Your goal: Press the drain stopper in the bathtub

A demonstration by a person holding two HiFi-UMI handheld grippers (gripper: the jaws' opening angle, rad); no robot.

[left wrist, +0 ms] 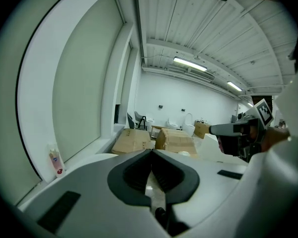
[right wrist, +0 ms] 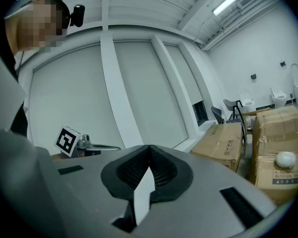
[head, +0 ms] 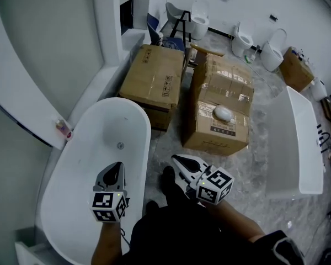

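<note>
I see the pale floor (head: 263, 127) bearing a white bathtub (head: 145, 127) at nine o'clock, cardboard boxes (head: 152, 76) (head: 220, 101) at twelve, and seemingly another tub (head: 298, 142) at three.

head view looks steeply down on the bathtub (head: 88, 148), both gripper views face level toward the cardboard boxes (right wrist: 223, 143).

Your left gripper (head: 119, 165) and forearm (head: 107, 240) cover part of the bathtub (head: 88, 142) floor, and the tub's near end runs off the bottom edge. The drain stopper (head: 120, 145) is a tiny grey dot, too small to tell whether it's up or down. The bottle (head: 63, 128) label is unreadable.
</note>
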